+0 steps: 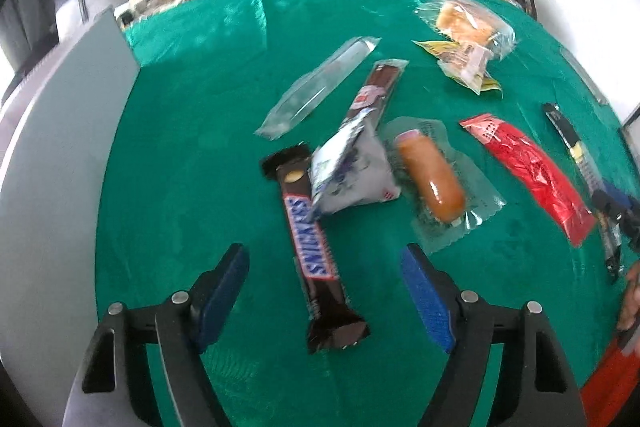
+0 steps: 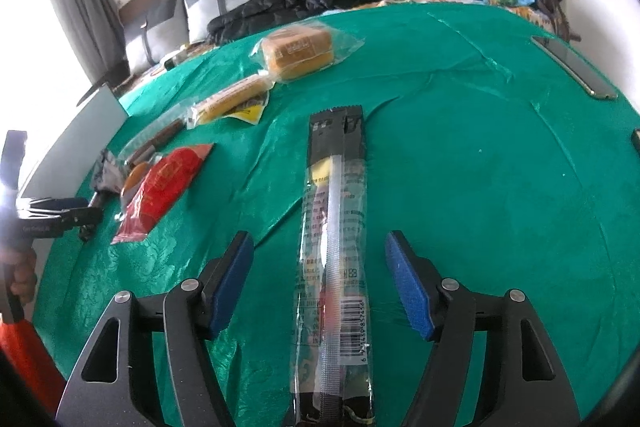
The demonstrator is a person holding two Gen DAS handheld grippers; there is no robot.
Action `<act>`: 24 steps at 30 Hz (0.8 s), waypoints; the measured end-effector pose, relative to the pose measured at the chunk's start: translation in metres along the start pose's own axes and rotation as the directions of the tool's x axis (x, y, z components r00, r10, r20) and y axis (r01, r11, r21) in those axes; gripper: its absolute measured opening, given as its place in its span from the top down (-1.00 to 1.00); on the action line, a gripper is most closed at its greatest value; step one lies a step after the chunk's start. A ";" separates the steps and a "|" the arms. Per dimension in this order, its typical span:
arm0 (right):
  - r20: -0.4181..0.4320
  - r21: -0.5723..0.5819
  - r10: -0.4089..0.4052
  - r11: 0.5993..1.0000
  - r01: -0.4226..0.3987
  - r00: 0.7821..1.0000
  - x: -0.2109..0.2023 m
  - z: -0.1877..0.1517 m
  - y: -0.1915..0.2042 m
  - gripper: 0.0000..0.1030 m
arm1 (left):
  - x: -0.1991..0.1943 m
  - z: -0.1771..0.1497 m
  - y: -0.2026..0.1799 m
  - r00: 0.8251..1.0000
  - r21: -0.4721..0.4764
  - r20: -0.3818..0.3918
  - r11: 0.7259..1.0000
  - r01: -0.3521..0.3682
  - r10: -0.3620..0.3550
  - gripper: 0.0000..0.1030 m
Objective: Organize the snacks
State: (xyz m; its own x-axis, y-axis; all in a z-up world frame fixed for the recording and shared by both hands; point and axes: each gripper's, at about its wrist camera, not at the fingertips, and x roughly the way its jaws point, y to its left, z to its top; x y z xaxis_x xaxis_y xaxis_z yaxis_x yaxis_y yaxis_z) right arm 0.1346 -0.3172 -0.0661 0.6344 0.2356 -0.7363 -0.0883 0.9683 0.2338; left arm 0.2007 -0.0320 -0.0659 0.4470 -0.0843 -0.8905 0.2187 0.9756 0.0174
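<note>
"SNICKERS" on the brown chocolate bar wrapper (image 1: 312,239); other package print too blurred.

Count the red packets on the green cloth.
1: the red packet lies right of the sausage, left of the long black-ended stick. None seems hidden.

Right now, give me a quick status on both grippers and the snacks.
Left gripper open over the Snickers bar. Right gripper open astride the long stick packet, pads clear. White pouch overlaps the Snickers.
</note>
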 end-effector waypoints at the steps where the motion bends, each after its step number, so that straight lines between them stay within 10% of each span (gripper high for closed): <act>1: -0.020 0.010 0.010 1.000 -0.010 1.000 0.002 0.004 -0.001 -0.42 | 0.001 0.000 -0.003 1.000 0.013 -0.001 1.000 -0.012 0.012 -0.36; 6: -0.228 0.123 0.030 0.992 -0.002 0.973 0.014 0.038 -0.012 -0.42 | 0.006 0.001 -0.002 0.999 0.006 -0.006 0.999 -0.034 0.035 0.57; 10: -0.394 0.056 -0.025 0.997 0.051 0.919 0.035 0.062 -0.003 -0.34 | 0.000 -0.013 0.021 1.000 -0.079 0.013 0.997 0.021 -0.020 0.67; 12: -0.442 -0.019 -0.075 0.997 0.074 0.894 0.046 0.065 0.008 -0.03 | -0.010 -0.024 0.034 0.998 -0.131 0.030 0.990 0.050 -0.047 0.68; 13: -0.441 -0.071 -0.120 0.993 0.098 0.890 0.047 0.066 0.015 0.48 | -0.015 -0.029 0.038 0.997 -0.150 0.044 0.986 0.067 -0.061 0.68; 15: -0.450 -0.120 -0.157 0.986 0.114 0.879 0.046 0.065 0.021 0.61 | -0.032 -0.040 0.048 0.992 -0.185 0.081 0.976 0.111 -0.097 0.68; 24: -0.334 -0.054 -0.090 0.996 0.077 0.938 -0.018 0.087 0.043 0.73 | -0.095 -0.062 0.059 0.945 -0.244 0.227 0.926 0.290 -0.236 0.68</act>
State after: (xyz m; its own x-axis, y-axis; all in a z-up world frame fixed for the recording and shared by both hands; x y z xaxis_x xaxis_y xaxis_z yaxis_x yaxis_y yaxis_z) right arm 0.1860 -0.2874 0.0122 0.3468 0.1613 -0.9240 -0.0810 0.9866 0.1418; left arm 0.1170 0.0466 -0.0083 0.5679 -0.3558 -0.7422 0.1205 0.9280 -0.3527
